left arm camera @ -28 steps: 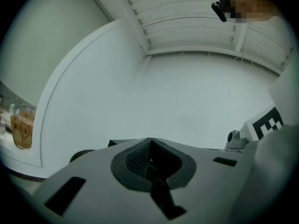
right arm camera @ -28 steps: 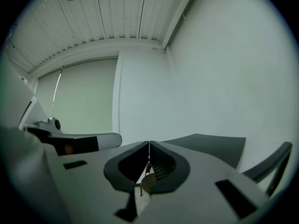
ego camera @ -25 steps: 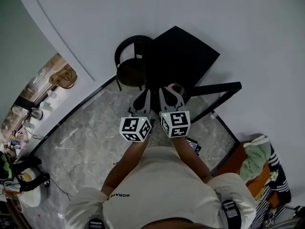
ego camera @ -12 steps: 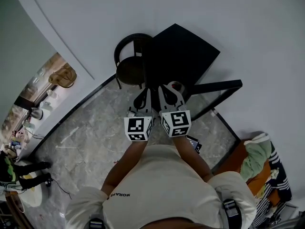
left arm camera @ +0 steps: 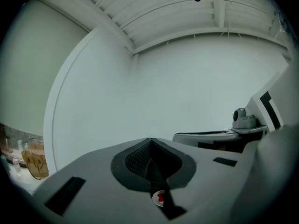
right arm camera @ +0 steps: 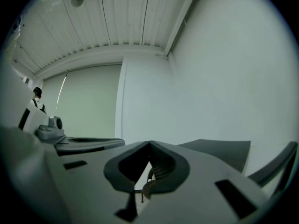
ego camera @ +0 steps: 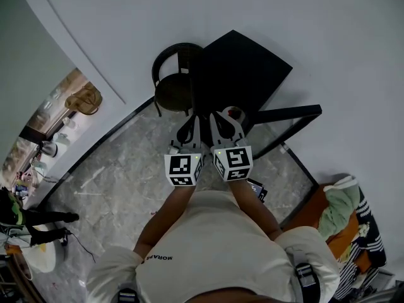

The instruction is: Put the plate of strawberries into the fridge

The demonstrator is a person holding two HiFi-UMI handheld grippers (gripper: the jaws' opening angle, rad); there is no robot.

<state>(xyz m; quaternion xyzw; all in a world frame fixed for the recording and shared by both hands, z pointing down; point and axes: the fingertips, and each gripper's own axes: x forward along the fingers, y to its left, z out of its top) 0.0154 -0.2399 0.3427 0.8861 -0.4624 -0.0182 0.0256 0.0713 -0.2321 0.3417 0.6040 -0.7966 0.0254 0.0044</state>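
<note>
I hold both grippers side by side at chest height, pointing at a black table [ego camera: 243,74]. My left gripper [ego camera: 190,120] is shut, and its dark pads meet with nothing between them [left arm camera: 149,141]. My right gripper [ego camera: 224,115] is also shut, its tips touching [right arm camera: 149,143]. A small round white thing with red on it [ego camera: 234,114], perhaps the plate of strawberries, lies just past the right gripper's tip. It shows as a tiny white and red disc [left arm camera: 159,198] under the left jaws. No fridge is in view.
A round black chair [ego camera: 173,90] stands left of the table, against the white wall. A black bar frame [ego camera: 287,115] runs to the right. A pile of clothes [ego camera: 341,207] lies at the right. A person [ego camera: 25,223] stands far left on the marble floor [ego camera: 107,182].
The left gripper has shifted slightly right, closer to the right one. The person at the far left has stepped across the floor. The right gripper holds still.
</note>
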